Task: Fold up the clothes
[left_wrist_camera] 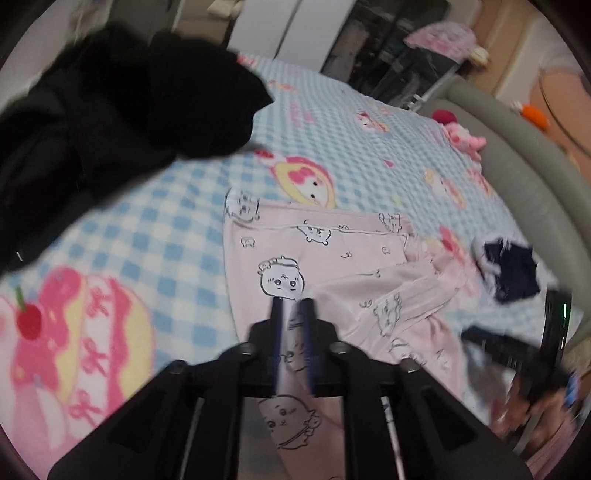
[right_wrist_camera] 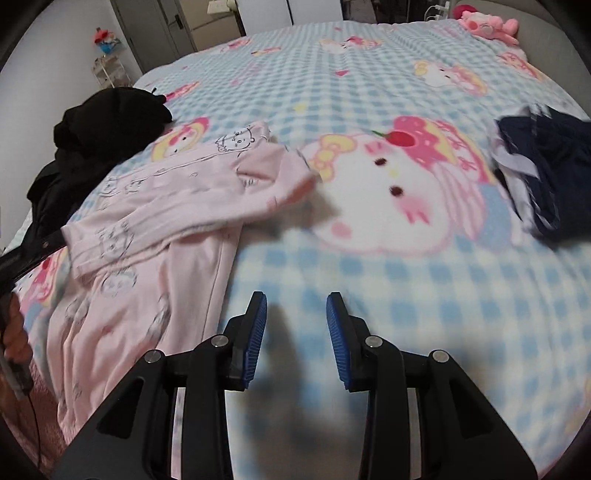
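Left wrist view shows the left gripper (left_wrist_camera: 292,308) with fingers narrowly apart over the pink garment (left_wrist_camera: 317,258) on the bed (left_wrist_camera: 155,229), mid-fold; the right gripper (right_wrist_camera: 296,306), spread empty beside it, likely grabs next.

Pink cartoon-print garment (left_wrist_camera: 314,258) partly folded on checked blanket (left_wrist_camera: 155,229); sleeve draped across.

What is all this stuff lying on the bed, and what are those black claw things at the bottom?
Pink garment: one, pale pink with cartoon prints, left part of the bed.
Black clothes: one pile, black, beyond the pink garment.
Navy garment: one, navy and white, right side.
Plush toy: one, pink, far corner.
Blanket: one, blue-white check with pink cartoons, covering the bed.
Left gripper: black with blue pads, narrow gap, over pink cloth.
Right gripper: black with blue pads, open, empty.
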Tool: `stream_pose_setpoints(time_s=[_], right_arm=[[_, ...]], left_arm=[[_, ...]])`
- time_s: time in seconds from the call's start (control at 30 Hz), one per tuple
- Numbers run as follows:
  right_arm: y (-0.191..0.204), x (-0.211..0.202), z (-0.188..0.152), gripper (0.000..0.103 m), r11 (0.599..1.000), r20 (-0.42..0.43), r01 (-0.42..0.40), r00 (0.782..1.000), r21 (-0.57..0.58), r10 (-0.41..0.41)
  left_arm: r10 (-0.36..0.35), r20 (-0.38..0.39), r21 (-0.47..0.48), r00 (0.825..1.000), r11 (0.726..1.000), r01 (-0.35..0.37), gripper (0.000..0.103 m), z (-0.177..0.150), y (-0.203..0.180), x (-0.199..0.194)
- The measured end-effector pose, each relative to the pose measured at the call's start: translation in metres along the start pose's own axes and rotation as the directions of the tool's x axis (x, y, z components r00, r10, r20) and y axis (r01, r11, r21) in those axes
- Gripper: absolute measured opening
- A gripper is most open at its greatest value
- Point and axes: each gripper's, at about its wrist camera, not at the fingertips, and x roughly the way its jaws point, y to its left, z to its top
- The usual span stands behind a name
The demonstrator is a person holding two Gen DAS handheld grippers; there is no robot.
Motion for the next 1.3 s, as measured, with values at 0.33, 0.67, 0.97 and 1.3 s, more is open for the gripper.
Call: stream_pose_setpoints(time_s=[0.33,0.67,0.97,1.3], right_arm=[[0.012,0.044,0.048,0.034,0.998,-0.034,0.021,0.999,-0.057,-0.023],[0.049,0.041,0.1,0.034,0.981,0.1,-0.082,0.99,-0.174,0.101],[0.035,0.053,0.115,0.035,0.99,0.121,-0.065,0.989,-0.126,0.08],[0.007,0.077,0.126,0.035,0.997,0.044,0.071,0.997,-0.027,-0.07]], left_arm=[[-0.059,-0.054,0.342,0.997,0.937,0.074,0.047,-0.007,-0.046,0.003],[0.104,-0.014,0.145,0.995,0.984,-0.101,0.028,0.05,0.0,0.052],[-0.077,0.02,-0.036,0.997,0.996,0.077,0.041,0.042,0.055,0.033],[-0.125,-0.105,0.097,0.987,0.986,0.136,0.042,0.033,0.02,0.062]])
